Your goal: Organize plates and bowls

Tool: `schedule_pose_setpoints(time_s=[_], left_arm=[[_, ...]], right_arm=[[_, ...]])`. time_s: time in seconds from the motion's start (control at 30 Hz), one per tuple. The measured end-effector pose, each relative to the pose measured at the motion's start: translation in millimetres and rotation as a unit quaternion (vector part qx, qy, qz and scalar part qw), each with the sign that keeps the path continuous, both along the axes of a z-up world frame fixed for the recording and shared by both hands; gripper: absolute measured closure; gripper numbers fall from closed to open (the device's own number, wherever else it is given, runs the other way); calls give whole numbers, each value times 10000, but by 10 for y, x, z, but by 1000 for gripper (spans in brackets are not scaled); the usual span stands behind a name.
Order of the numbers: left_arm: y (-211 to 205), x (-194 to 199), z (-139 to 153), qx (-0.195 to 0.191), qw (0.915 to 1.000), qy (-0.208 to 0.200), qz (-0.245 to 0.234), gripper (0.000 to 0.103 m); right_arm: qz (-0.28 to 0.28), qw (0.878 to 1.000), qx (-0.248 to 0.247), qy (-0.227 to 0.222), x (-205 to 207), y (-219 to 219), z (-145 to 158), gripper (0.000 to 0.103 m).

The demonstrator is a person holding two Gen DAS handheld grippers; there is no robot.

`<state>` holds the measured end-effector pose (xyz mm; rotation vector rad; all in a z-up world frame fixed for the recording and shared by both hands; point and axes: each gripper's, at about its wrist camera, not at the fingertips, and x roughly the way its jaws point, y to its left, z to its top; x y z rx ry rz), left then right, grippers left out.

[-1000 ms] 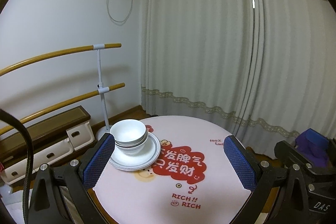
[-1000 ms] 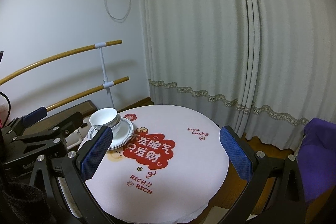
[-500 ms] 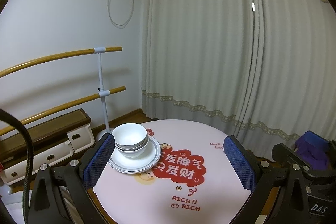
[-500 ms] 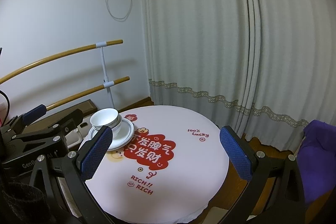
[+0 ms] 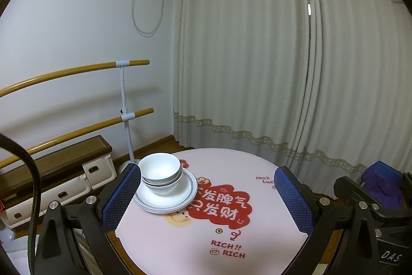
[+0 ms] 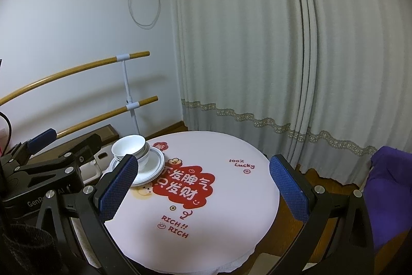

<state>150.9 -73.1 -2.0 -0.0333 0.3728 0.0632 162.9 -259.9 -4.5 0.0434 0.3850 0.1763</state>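
Change over the last second: small. Both cameras have drifted up and back a little, and the dish stack sits slightly lower in each view than it did. Nothing on the desk has moved.

Left to right:
- Left gripper (image 5: 207,196): fingers spread wide, empty, held off the near left edge of the desk (image 5: 231,161). Its left pad sits just in front of the stack in the left view; I can't tell if it touches, probably not.
- Bowls (image 5: 159,172): nested white, standing upright on the plates (image 5: 167,200), at the left side of the round desk beside the red print. One tidy pile.
- Right gripper (image 6: 203,184): fingers also wide, empty, hanging over the near middle of the desk, well apart from the stack.

Read: plates under, bowls nested on top, so the organising looks done. With both grippers empty and backing off, I'd call this the retreat at the end, with no grasp left to make. Only risk is the left pad clipping the plate rim on the way out.
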Motion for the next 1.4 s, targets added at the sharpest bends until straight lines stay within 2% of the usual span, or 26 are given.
schedule_pose_setpoints(time_s=[1.4], left_arm=[[-50, -14, -81, 27, 9999, -143, 71, 1]], right_arm=[[5, 10000, 21, -32, -69, 69, 54, 0]])
